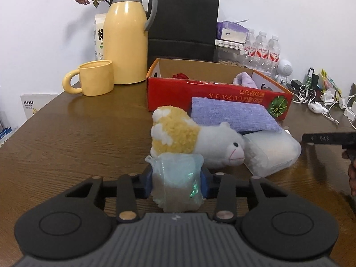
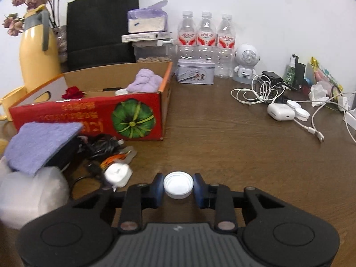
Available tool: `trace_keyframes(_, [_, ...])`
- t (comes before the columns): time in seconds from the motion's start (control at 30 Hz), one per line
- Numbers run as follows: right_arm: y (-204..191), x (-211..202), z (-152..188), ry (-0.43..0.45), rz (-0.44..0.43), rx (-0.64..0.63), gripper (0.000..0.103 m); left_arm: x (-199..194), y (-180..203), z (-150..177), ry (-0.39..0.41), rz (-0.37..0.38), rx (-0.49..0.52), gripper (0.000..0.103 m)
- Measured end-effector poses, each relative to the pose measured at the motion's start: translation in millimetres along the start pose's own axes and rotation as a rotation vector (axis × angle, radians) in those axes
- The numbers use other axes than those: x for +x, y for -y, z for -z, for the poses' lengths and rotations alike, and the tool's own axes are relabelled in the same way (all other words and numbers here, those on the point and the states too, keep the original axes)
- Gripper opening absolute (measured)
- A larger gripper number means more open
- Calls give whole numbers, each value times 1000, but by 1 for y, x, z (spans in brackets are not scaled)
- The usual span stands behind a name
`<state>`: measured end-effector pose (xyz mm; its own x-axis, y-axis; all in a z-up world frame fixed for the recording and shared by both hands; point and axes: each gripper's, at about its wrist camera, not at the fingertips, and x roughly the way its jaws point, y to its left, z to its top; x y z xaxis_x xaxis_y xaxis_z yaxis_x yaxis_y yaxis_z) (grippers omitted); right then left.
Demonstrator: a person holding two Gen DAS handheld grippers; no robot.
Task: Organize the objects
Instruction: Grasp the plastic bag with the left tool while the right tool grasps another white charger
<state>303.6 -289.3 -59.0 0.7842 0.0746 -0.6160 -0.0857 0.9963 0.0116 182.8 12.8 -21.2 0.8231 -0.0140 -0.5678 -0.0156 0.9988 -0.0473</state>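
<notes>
Two grips are set at once. The left gripper (image 1: pixel 177 183) has its jaws narrowed on a small translucent packet (image 1: pixel 178 181), which stands between the blue pads with its long axis upright, low over the counter (image 1: pixel 77 138). The right gripper (image 2: pixel 178 185) has its jaws drawn in on a white bottle cap (image 2: pixel 178 184), open side up, with a pad against each side (whether it has left the wood I cannot tell).

What matters next is the way to the red cardboard box (image 1: pixel 213 95). From the left jaws it lies straight ahead, beyond the plush alpaca (image 1: pixel 193 142) and the lilac cloth pouch (image 1: pixel 231 115), so the packet would have to rise over both. From the right jaws the box (image 2: pixel 93 113) lies ahead and to the left, with bare wood between, so the right hand probably has the freer path; which is nearer I cannot tell.

Both grippers point forward and somewhat downward at the counter. The right one's finger shows at the right edge of the left view.
</notes>
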Motion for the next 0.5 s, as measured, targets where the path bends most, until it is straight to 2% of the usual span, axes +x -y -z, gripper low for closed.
trace_keyframes(0.1, [-6, -25, 13, 13, -18, -4, 27, -14, 1, 1, 6, -1, 2, 39])
trace_keyframes(0.23, [-17, -82, 32, 46, -72, -7, 27, -47, 1, 3, 22, 15, 0, 38])
trace_keyframes(0.33, [-27, -126, 48, 62, -114, -44, 27, -82, 5, 6, 74, 49, 22, 39])
trace_keyframes(0.4, [-31, -149, 55, 58, -109, -51, 27, -102, 8, 8, 107, 66, 35, 39])
trace_keyframes(0.5, [-35, -187, 64, 82, -163, -46, 27, -122, 9, 9, 141, 83, 39, 39])
